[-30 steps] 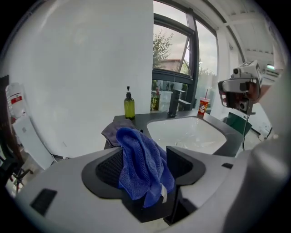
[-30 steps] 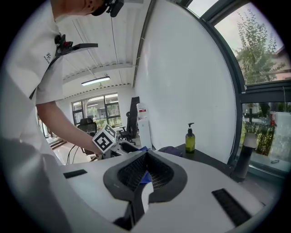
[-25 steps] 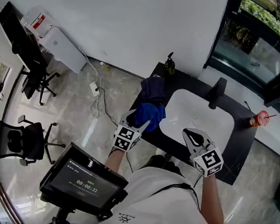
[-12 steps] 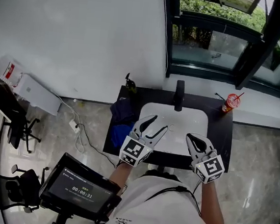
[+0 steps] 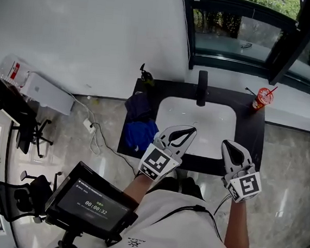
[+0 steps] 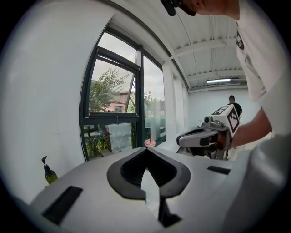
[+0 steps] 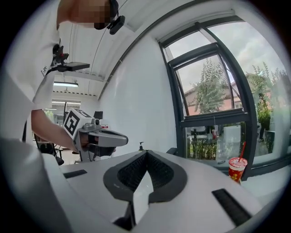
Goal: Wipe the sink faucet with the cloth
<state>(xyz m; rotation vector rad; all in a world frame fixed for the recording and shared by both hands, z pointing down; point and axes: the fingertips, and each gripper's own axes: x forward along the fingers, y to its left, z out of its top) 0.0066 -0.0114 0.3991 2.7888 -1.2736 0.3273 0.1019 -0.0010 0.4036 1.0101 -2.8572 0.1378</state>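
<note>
Fingers [image 6: 129,170] of the left gripper [image 5: 191,130] are pinched tip to tip with nothing between them; they have just been closing. Right gripper [image 5: 228,146] is likewise clamped on nothing. Both hover over the near rim of the sink [image 5: 212,126], one toward each near corner.

Cloth [image 5: 141,134], bright blue, lies bunched on the counter just left of the sink, apart from both grippers. A darker bundle beyond it may be a second cloth; too small to tell. Faucet [image 5: 202,90] stands upright at the sink's far rim, bare.

This fits a cloth laid down after wiping as well as one not yet carried over. Either way, keep the closed tips from knocking the faucet.

A second ago the left gripper was at the cloth, jaws spread. Now it is over the sink without it.
</note>
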